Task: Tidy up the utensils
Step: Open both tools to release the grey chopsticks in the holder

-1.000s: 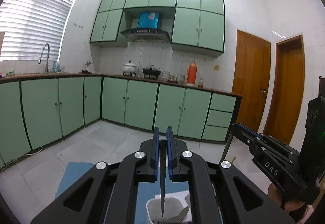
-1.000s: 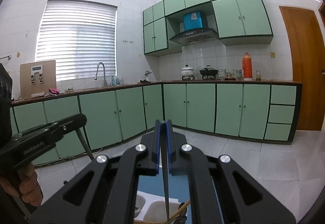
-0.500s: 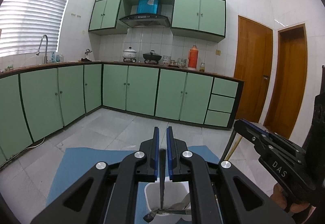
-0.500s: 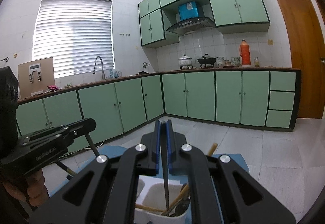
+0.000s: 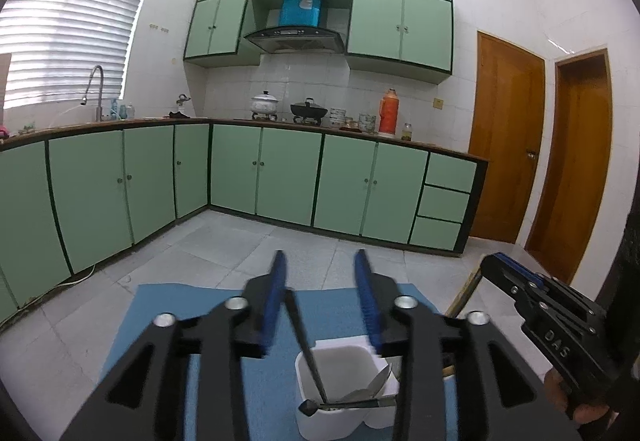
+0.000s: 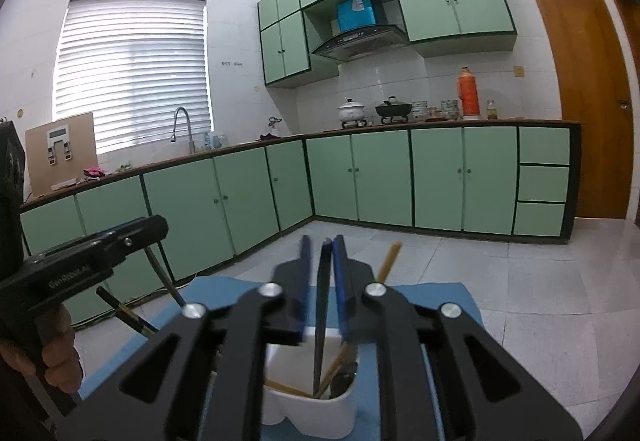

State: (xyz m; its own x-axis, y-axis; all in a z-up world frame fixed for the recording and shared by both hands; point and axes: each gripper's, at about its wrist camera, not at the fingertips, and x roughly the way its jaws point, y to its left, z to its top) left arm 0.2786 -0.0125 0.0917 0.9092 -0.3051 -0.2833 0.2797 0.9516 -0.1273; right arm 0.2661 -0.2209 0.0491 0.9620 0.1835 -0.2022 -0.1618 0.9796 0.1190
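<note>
Both claws are opening: the left gripper (image 5: 320,297) has released a dark utensil (image 5: 306,351) leaning into the holder (image 5: 340,361) below, while the right gripper (image 6: 322,273) loosens around a black utensil (image 6: 322,321).

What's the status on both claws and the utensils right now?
Left claw opening, dark utensil loose between pads, tip in white holder. Right claw opening, dark stick in holder. Nothing blocking.

A blue mat (image 5: 224,305) covers the bench, pale tiled floor (image 5: 224,241) showing beyond it at twelve o'clock. A white holder (image 5: 340,365) stands directly on the mat, towards five o'clock in the left wrist view.
</note>
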